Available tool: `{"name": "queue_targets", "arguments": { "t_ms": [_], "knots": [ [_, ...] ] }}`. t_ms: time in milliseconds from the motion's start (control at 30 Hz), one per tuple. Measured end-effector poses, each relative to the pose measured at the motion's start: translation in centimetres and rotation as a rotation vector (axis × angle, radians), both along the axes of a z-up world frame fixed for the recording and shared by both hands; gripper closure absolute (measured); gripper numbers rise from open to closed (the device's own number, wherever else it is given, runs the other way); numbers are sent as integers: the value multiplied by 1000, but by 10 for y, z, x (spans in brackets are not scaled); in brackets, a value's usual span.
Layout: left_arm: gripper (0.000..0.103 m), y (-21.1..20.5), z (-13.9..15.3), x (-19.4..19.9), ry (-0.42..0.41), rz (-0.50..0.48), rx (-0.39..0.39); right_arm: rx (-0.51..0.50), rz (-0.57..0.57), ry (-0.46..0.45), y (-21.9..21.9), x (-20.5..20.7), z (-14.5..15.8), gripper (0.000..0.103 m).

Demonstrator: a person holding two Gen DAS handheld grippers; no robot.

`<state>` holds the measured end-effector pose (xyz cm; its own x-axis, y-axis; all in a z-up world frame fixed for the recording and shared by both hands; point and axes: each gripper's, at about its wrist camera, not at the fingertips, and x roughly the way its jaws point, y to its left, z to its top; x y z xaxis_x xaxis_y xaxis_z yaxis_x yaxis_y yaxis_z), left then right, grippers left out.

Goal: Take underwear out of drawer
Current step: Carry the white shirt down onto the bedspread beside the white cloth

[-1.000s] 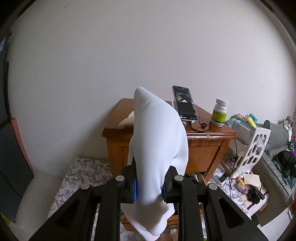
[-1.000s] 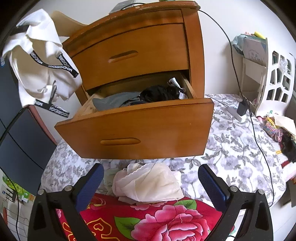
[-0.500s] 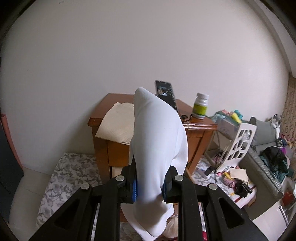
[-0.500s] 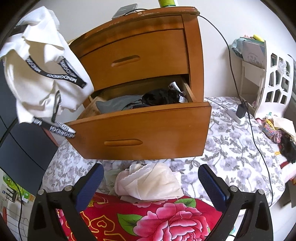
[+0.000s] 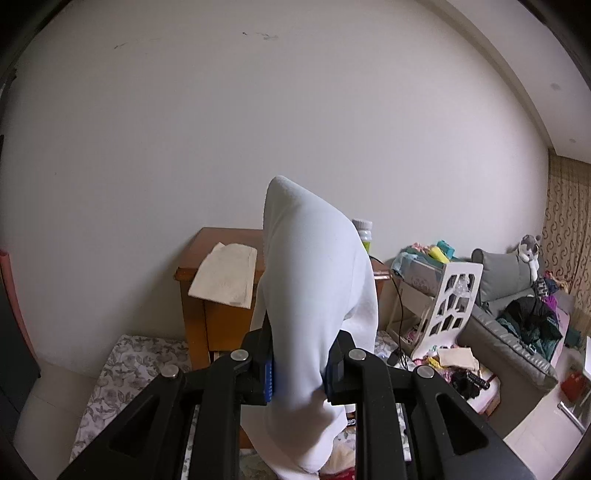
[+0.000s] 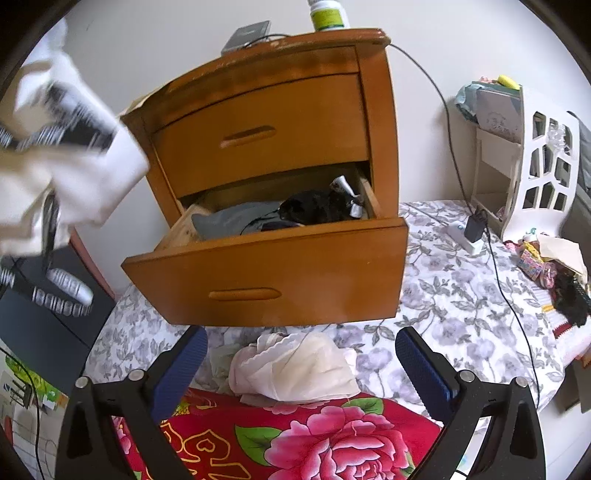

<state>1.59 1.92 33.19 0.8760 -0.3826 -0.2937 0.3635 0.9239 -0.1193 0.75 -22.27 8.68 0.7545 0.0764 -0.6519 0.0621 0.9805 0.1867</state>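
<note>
My left gripper [image 5: 300, 373] is shut on white underwear [image 5: 314, 295] that stands up between its pads and drapes down below them. In the right wrist view the same white underwear [image 6: 62, 147], with a black lettered waistband, hangs blurred at the upper left, beside the wooden nightstand [image 6: 280, 122]. The lower drawer [image 6: 266, 269] is pulled out, with grey clothing [image 6: 236, 219] and black clothing [image 6: 314, 210] inside. My right gripper [image 6: 301, 362] is open, low in front of the drawer, with nothing between its fingers.
A cream and white garment pile [image 6: 295, 369] lies on the floral sheet [image 6: 461, 295] below the drawer, by a red flowered cloth [image 6: 295, 439]. A bottle [image 6: 327, 14] and phone [image 6: 247, 35] sit on the nightstand top. A cable [image 6: 454, 147] runs to a charger [image 6: 469, 232]. A white cut-out rack [image 6: 546, 166] stands right.
My left gripper has swung leftward with the white underwear, so the nightstand and phone slid right behind the cloth. In the right wrist view the underwear moved lower and closer. My right gripper stayed put.
</note>
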Motion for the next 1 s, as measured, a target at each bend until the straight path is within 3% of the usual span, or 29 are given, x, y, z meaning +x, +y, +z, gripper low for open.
{"name": "queue_targets", "arguments": {
  "t_ms": [200, 533, 800, 1000],
  "knots": [
    [83, -9, -41, 8, 104, -14, 28, -1, -24, -7, -7, -5, 5, 0],
    [83, -32, -147, 48, 347, -3, 38, 2, -51, -10, -16, -8, 6, 0],
    [83, -71, -228, 73, 518, -60, 81, 1, -49, 6, -16, -5, 0, 0],
    [82, -97, -271, 87, 590, -69, 114, 1, -53, 22, -18, -3, -6, 0]
  ]
}}
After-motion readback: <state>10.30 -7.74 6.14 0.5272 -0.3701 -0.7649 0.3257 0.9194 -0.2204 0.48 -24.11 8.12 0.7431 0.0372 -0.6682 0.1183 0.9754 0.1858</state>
